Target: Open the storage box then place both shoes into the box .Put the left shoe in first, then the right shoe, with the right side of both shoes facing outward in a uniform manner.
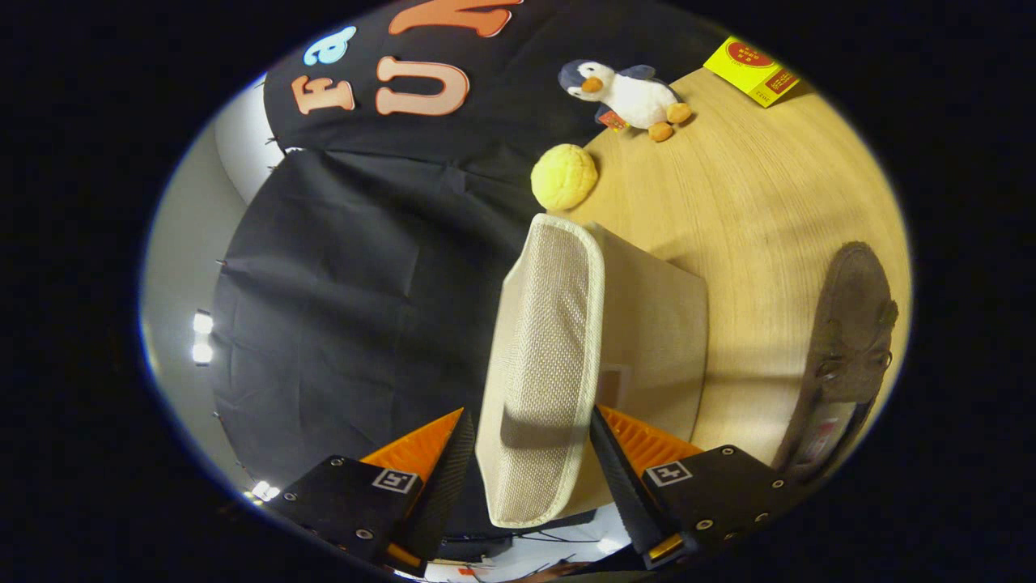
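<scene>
The gripper [530, 441] stands with its fingers [449, 470] spread wide on either side of the lid [546, 364]; the right finger seems to touch the mesh, the left stands off it. The lid stands raised edge-on from the box [655, 324] on the table [769, 186]. Beyond the box lie a yellow bun [564, 176] and a penguin [631, 95]. A yellow carton [753, 70] sits further off. Right of the box lies a brown shoe [850, 348].

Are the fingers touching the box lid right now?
Cannot tell. In the gripper view the lid stands between the fingers; the one beside the shoe meets its edge, but a dark strip, gap or shadow, lies by the other.
</scene>
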`<control>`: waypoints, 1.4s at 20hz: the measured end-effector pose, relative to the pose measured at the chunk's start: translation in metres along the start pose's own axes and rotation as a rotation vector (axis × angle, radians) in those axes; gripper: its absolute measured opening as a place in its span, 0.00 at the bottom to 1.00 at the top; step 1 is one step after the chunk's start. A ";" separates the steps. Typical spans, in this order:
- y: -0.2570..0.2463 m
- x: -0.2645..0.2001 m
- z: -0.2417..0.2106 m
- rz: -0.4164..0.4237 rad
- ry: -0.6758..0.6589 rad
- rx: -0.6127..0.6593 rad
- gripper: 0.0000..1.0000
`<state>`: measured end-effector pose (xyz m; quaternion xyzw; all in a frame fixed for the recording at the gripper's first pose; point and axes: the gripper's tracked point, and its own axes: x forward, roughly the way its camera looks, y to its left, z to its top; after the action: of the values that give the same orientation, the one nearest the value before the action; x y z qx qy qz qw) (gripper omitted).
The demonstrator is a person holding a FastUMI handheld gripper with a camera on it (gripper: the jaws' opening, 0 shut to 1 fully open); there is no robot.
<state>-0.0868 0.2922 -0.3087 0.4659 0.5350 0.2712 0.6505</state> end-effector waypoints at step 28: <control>0.211 0.259 -0.053 -0.114 0.099 -0.332 0.17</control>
<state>-0.0340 0.6174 -0.2341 0.3073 0.5398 0.3412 0.7055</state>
